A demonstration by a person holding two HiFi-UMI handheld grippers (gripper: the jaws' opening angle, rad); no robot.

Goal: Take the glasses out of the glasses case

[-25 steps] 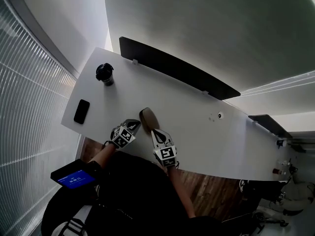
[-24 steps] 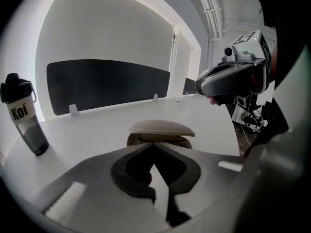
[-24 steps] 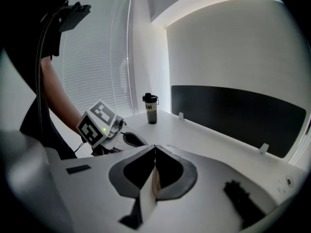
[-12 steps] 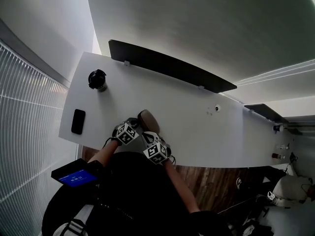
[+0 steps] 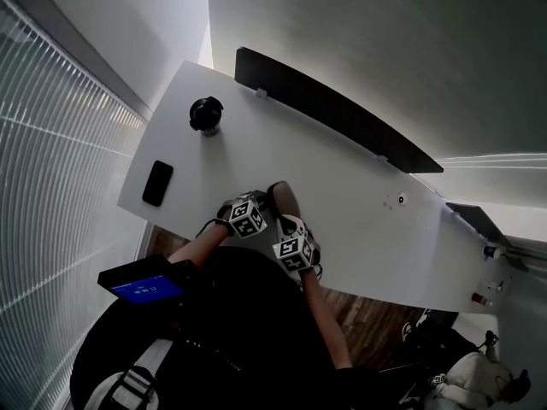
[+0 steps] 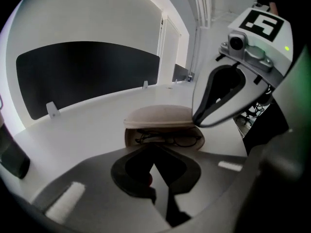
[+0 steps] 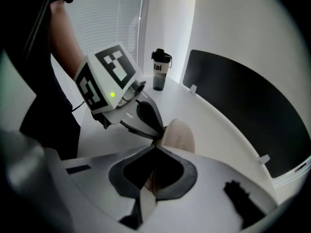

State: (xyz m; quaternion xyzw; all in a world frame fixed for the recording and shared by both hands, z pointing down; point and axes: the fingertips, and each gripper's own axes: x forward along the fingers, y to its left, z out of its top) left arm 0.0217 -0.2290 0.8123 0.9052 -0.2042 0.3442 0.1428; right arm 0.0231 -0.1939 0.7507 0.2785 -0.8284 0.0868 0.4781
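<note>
the glasses case (image 6: 163, 116) lay open at the near edge of the white table (image 5: 359, 203), its beige lid lifted and the dark-framed glasses (image 6: 170, 140) still lying in the lower half. the left gripper (image 6: 151, 148) had its jaws pinched narrow on the near rim of that lower half. the right gripper (image 7: 155, 148) had its jaws closed on the right edge of the lid. a black tumbler (image 5: 206, 114) stood far to the left, with a phone (image 5: 157, 183) nearer on that side.
</note>
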